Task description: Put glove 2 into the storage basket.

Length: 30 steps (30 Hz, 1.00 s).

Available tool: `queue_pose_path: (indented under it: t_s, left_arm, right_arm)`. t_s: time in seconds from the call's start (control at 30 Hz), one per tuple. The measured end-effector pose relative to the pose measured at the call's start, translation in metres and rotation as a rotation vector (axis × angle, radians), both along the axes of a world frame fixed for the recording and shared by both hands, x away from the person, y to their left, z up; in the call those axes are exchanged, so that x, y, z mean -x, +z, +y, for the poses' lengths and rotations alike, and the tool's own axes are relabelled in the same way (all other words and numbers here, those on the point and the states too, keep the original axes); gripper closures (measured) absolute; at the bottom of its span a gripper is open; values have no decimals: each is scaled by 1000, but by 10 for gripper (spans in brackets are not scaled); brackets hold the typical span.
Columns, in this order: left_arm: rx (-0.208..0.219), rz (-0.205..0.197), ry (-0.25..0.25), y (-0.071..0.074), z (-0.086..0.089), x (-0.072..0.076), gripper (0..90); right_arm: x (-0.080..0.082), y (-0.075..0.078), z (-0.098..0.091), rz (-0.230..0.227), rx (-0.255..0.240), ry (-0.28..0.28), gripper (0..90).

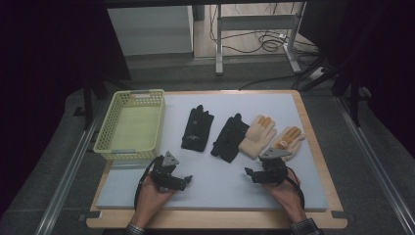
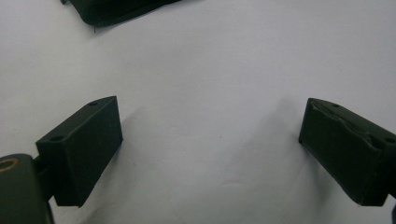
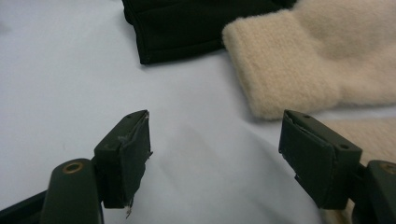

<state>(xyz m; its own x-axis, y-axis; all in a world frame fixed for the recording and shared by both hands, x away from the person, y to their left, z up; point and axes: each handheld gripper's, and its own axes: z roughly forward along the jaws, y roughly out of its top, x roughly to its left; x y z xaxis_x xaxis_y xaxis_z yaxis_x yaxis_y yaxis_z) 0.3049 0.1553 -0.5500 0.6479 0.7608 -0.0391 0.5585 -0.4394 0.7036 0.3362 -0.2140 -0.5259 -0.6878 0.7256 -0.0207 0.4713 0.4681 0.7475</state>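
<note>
Two black gloves [image 1: 197, 129] [image 1: 229, 137] and two cream gloves with orange fingertips [image 1: 258, 135] [image 1: 288, 140] lie in a row on the white mat [image 1: 215, 181]. My left gripper [image 1: 186, 180] rests low on the mat near the front left, open, with bare mat between its jaws [image 2: 210, 149]. My right gripper [image 1: 250, 175] sits at the front right, open, just short of the cuffs of a black glove [image 3: 196, 25] and a cream glove [image 3: 299, 60]. Nothing is between its jaws.
A pale yellow plastic basket [image 1: 131, 124] stands at the left of the mat, with nothing in it. The wooden table edge [image 1: 215, 219] runs along the front. Metal rails flank the table, and desk legs and cables lie on the floor beyond.
</note>
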Motion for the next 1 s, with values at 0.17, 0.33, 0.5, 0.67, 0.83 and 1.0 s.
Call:
queue_pose_path:
  t_s: [0.17, 0.33, 0.5, 0.67, 0.83, 1.0]
  left_arm:
    - [0, 0, 0, 0, 0, 0, 61]
    - [0, 0, 0, 0, 0, 0, 61]
    - [0, 0, 0, 0, 0, 0, 62]
    - [0, 0, 0, 0, 0, 0, 61]
    - [1, 0, 1, 0, 0, 0, 62]
    - [1, -1, 1, 0, 0, 0, 62]
  right_arm:
    - [-6, -1, 5, 28, -10, -9, 245]
    - [-9, 1, 11, 28, -10, 0, 245]
    - [-18, 6, 19, 32, -6, 25, 245]
    - [-26, 10, 21, 46, -22, 17, 245]
    - [-36, 17, 31, 33, -2, 21, 245]
    - [-44, 19, 42, 33, 11, 26, 245]
